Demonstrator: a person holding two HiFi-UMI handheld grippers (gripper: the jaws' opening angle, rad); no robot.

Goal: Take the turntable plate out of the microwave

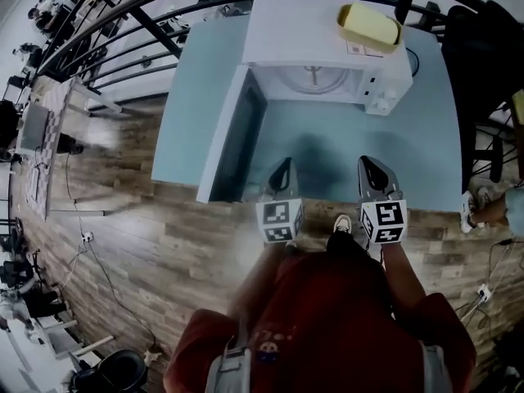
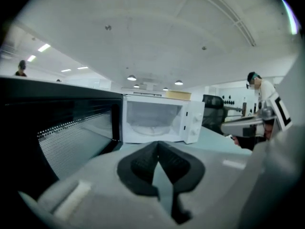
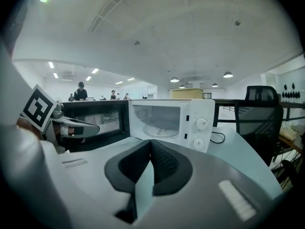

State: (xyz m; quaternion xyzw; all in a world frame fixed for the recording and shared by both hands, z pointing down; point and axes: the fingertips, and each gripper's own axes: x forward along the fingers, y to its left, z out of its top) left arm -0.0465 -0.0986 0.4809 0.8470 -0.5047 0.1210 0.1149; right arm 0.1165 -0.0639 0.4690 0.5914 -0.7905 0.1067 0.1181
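The microwave (image 1: pixel 327 47) stands at the far side of the pale blue worktop (image 1: pixel 401 150). Its door (image 1: pixel 233 137) is swung fully open to the left. The turntable plate (image 1: pixel 315 79) lies flat inside the white cavity, on the cavity floor. A flat yellow block (image 1: pixel 370 24) rests on the microwave's roof, above the two control knobs.

The left tongs (image 1: pixel 284 164) and the right tongs (image 1: pixel 368 164) sit side by side over the near edge of the worktop, both pointing toward the open cavity and well short of it. Each pair of tongs has its pads pressed together at the tips with nothing between them. Neither touches the plate, the door or the microwave.
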